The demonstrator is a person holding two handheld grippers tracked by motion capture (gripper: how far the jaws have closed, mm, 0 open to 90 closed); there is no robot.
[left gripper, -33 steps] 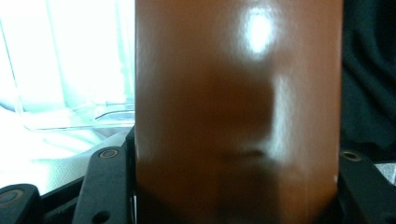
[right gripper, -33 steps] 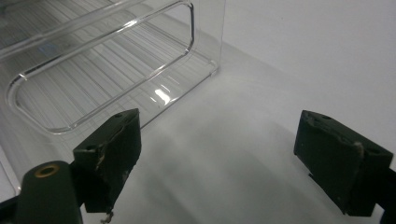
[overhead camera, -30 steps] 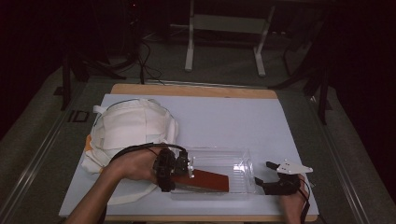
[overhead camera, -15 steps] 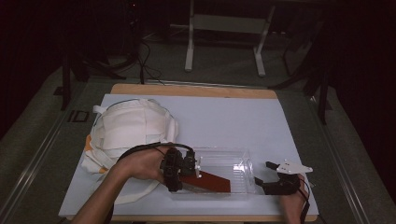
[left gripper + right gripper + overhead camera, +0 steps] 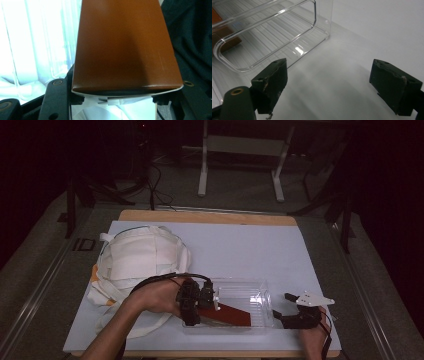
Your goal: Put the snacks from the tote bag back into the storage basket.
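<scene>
Your left gripper holds a flat, reddish-brown rectangular cardboard box by one short end, its black jaws pressed against the box's two sides. Its jaws have just been opening slightly, yet in the left gripper view the brown box sits squarely between them and runs straight away from the camera. In the high view the box lies at a slant inside a clear, shallow rectangular plastic tray, with its far end low toward the tray's near right corner. The tray rests on the white table mat, near the front edge. Your right gripper rests on the mat just beside the tray's right end, jaws spread wide with nothing between them. In the right gripper view, the tray's rounded corner stands just ahead of one jaw. A cream cloth bag lies bunched on the left of the mat, behind your left hand.
</scene>
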